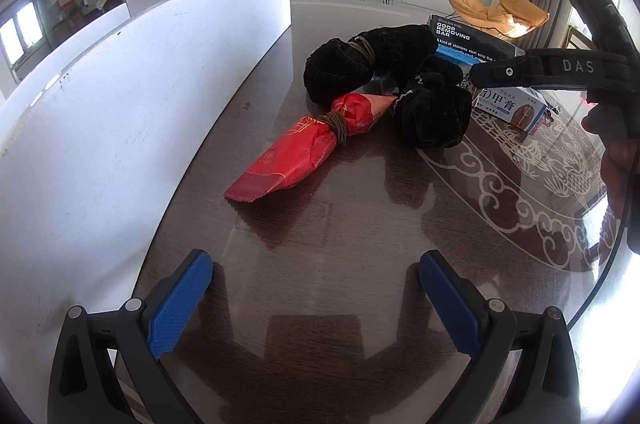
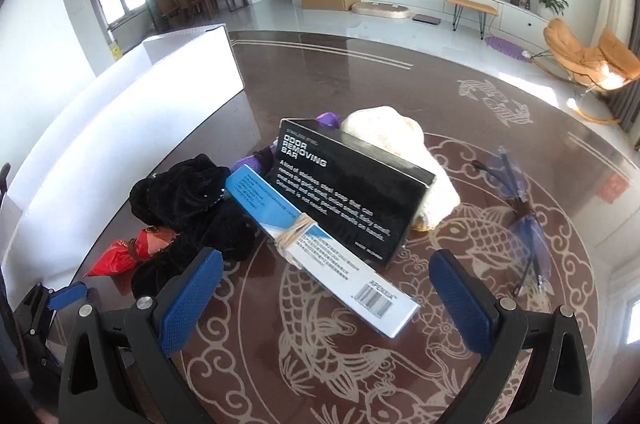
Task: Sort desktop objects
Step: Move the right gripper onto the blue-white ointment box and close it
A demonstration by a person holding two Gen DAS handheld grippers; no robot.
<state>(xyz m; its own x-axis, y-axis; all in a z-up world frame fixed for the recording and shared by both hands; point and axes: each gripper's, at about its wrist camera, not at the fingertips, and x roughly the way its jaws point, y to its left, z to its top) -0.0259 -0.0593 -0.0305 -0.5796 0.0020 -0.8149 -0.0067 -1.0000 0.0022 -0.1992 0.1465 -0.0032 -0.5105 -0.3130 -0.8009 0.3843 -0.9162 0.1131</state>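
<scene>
A glossy dark table (image 2: 460, 96) bears a heaped pile at twelve o'clock of both grippers: red packet (image 1: 296, 152), black scrunchie (image 1: 384, 80), blue box (image 2: 320, 248). Left gripper (image 1: 316, 288) and right gripper (image 2: 326, 294) hang released, likely awaiting picks for the white bin (image 1: 120, 96) at ten o'clock.

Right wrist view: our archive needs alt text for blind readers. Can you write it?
The open right gripper hovers above a blue-and-white box tied with twine, leaning beside a black box on a dark patterned table. A black scrunchie lies left.
</scene>
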